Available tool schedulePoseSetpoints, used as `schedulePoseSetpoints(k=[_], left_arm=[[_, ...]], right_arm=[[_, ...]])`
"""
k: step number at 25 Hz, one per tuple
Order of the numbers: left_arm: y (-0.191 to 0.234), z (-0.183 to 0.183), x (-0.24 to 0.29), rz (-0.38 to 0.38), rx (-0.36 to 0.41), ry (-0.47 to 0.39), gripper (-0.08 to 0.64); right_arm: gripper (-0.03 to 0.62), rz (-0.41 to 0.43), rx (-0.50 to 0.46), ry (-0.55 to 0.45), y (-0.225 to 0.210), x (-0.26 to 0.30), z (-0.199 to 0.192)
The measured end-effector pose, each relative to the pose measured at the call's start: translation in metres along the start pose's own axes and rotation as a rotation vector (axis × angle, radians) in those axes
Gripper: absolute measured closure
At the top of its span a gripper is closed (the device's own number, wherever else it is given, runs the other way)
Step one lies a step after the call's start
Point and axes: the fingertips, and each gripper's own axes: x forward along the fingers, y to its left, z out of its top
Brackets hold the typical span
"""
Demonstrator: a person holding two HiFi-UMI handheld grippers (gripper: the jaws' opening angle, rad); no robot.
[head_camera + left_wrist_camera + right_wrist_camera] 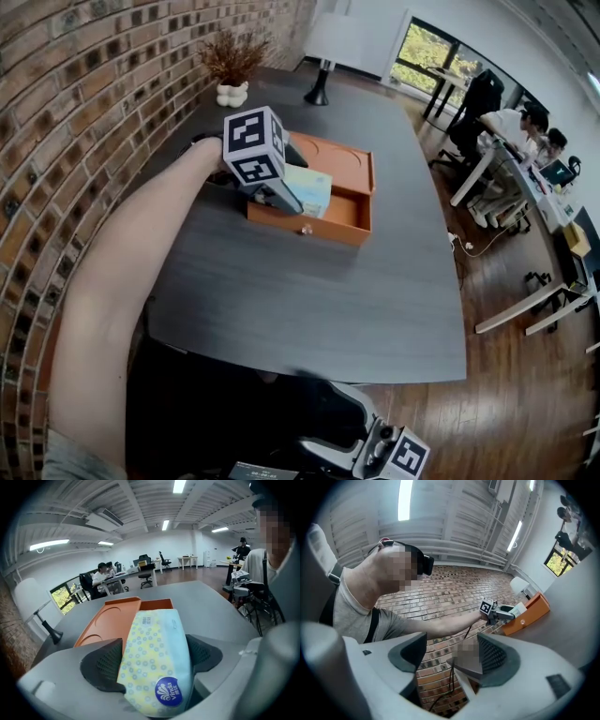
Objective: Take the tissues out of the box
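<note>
- Clamped between the dark pads (pixel 105 665) of the left gripper (pixel 154 648): the tissue pack (pixel 314 187), caught by its long sides and poised just over the orange box (pixel 352 225), toward the far left corner of the table (pixel 309 300).
- Gripped by soft wrapping alone. Likely to squirm loose and drop back into the box if the squeeze eases or the lift jerks.
- Seated deep between the jaws, label end nearest the gripper's body. Liable to crumple or split under a harder pinch.
- Hanging low above the open box. Apt to catch the rim on a flat sideways carry, and to drag so light a box toward the table's left edge.
- Nothing pinning the box down, so any snag would probably shift or tip it rather than free the pack.
- Held low beyond the table's near edge, at the right: the right gripper (pixel 452 644), jaws wide and empty, too far off to steady the box or catch a falling pack.
</note>
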Motion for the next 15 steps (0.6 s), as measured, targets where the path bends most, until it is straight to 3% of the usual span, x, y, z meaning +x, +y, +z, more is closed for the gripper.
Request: schedulePoseSetpoints(k=[4, 7, 11, 15], left_arm=[[-0.004, 0.0, -0.001, -0.022, 0.014, 0.005, 0.181], [0.0, 0.01, -0.011, 0.002, 0.001, -0.054, 0.193], [0.007, 0.042, -0.052, 0.082, -0.01, -0.223, 0.193], [-0.021, 0.081, -0.114, 0.146, -0.035, -0.518, 0.193]], right_arm=[[0.25, 0.0, -0.001, 0.0, 0.001, 0.0, 0.0], [0.251, 0.003, -0.007, 0.001, 0.001, 0.001, -0.001], [0.251, -0.006, -0.015, 0.009, 0.0, 0.001, -0.003], [0.25, -0.042, -0.021, 0.012, -0.008, -0.004, -0.005]])
